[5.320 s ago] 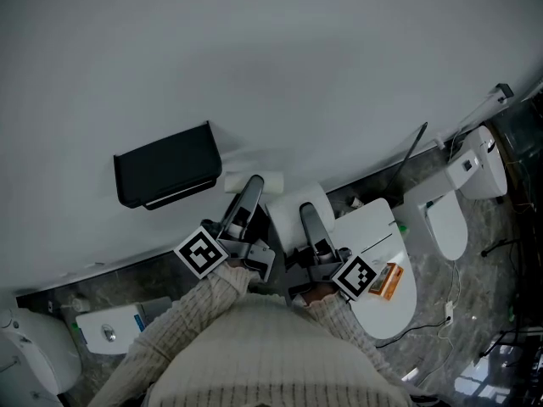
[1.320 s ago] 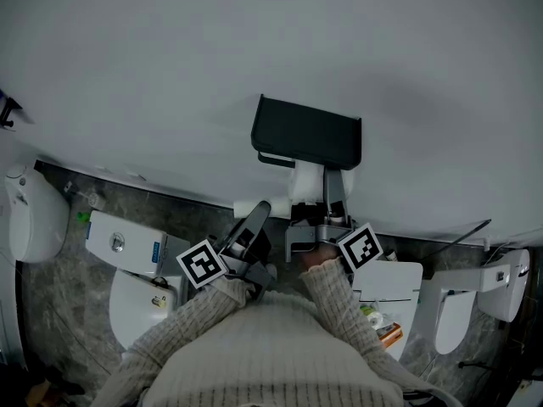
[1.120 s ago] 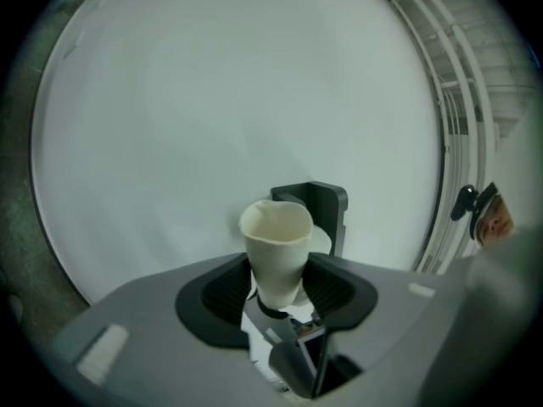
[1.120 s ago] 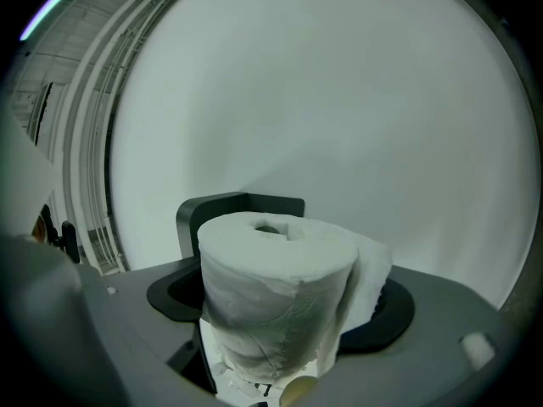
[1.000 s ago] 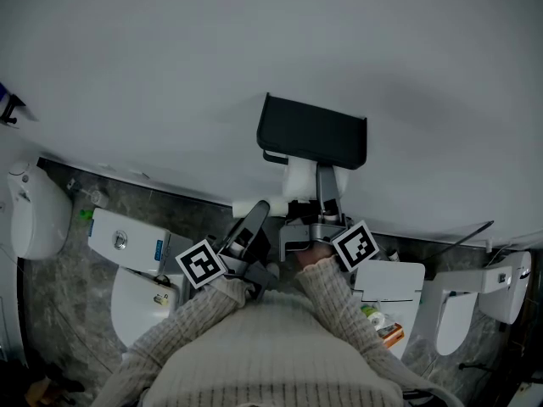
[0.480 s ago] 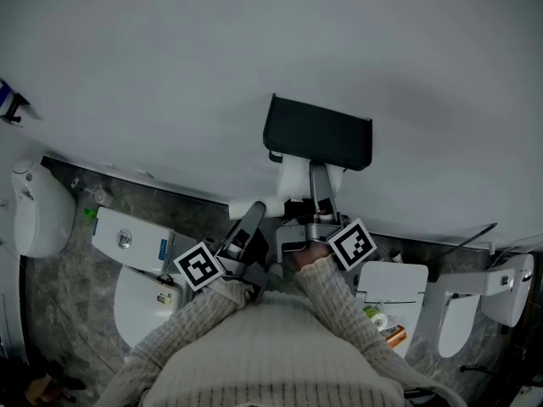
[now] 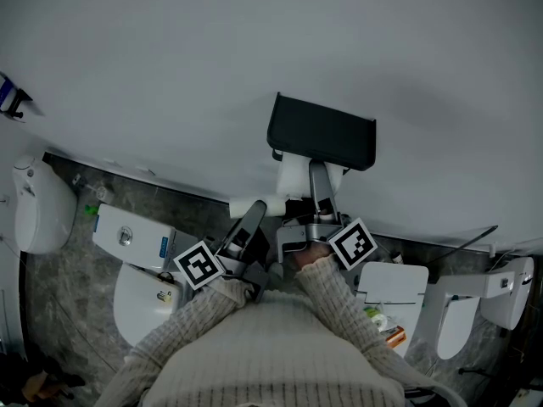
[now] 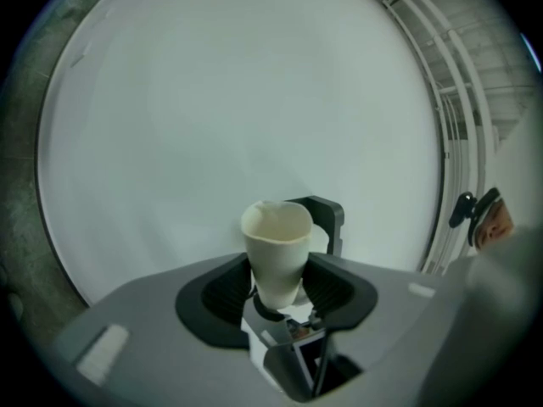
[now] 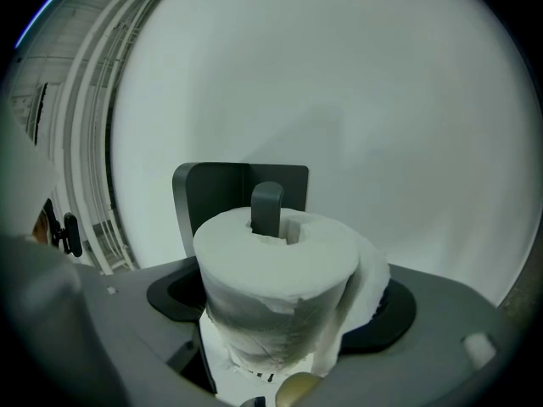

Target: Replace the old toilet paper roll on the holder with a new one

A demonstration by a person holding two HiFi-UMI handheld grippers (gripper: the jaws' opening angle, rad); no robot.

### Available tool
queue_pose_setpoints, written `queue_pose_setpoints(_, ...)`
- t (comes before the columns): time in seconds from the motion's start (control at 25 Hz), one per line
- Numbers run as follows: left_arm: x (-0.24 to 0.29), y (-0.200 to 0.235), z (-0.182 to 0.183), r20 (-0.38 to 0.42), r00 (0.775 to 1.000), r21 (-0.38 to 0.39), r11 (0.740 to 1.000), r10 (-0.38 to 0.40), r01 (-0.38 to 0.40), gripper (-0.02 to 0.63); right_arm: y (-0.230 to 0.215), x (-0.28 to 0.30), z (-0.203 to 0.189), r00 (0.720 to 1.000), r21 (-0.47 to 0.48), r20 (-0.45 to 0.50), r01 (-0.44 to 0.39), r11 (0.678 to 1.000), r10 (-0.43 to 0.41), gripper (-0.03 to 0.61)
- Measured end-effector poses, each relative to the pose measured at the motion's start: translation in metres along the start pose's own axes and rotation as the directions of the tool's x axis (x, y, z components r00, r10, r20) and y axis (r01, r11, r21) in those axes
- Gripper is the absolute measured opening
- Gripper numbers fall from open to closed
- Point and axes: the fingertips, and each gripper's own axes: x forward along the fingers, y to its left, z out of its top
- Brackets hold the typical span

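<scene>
Presently on the white wall: one black toilet paper holder [image 7: 322, 136], a flat backplate with a single upturned arm [image 9: 266, 207]. One full toilet paper roll [image 9: 276, 291], white, is threaded on that arm directly in front of the backplate, with a loose tail of paper hanging down its right side. One empty cardboard core [image 8: 276, 248], off-white, is off the holder, below it and to its left in the head view, well apart from the arm. Two hand-held grippers. The right gripper [image 7: 312, 181] reaches up to the holder, its jaws clenched on the full roll, one dark pad at each side. The left gripper [image 7: 253, 213] sits lower, left of the holder, its jaws pinching the base of the core so that the tube's open end points toward the wall. Two marker cubes, one per gripper [image 7: 202, 264] [image 7: 352, 244]. Two cream knit sleeves [image 7: 195, 320] lead back from the grippers. White toilets [image 7: 127, 237], at least three told apart, stand on the grey stone floor below the holder.
</scene>
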Motion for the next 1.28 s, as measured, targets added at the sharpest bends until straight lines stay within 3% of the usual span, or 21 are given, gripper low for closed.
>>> queue_pose_setpoints(0.48,-0.002,0.002,0.003,-0.033,0.999,-0.012,1.0,-0.015,0.014,0.179,-0.006,-0.013,-0.008,1.0,0.026,-0.009,0.013,1.0,-0.013,0.439)
queue_pose_setpoints(0.76,-0.005,0.006,0.002,-0.076,0.997,-0.021,0.999,-0.028,0.026,0.179,-0.005,-0.029,-0.028,0.998,-0.01,-0.056,0.018,1.0,-0.019,0.419)
queue_pose_setpoints(1.12,0.006,0.004,-0.011,-0.117,0.992,-0.035,0.998,-0.047,0.044,0.179,-0.004,-0.059,-0.033,0.994,-0.023,-0.108,0.029,0.999,-0.032,0.283)
queue_pose_setpoints(1.28,0.008,0.006,-0.014,-0.133,0.99,-0.043,0.998,-0.05,0.044,0.179,0.003,-0.065,-0.037,0.993,-0.05,-0.118,-0.001,0.999,-0.005,0.188)
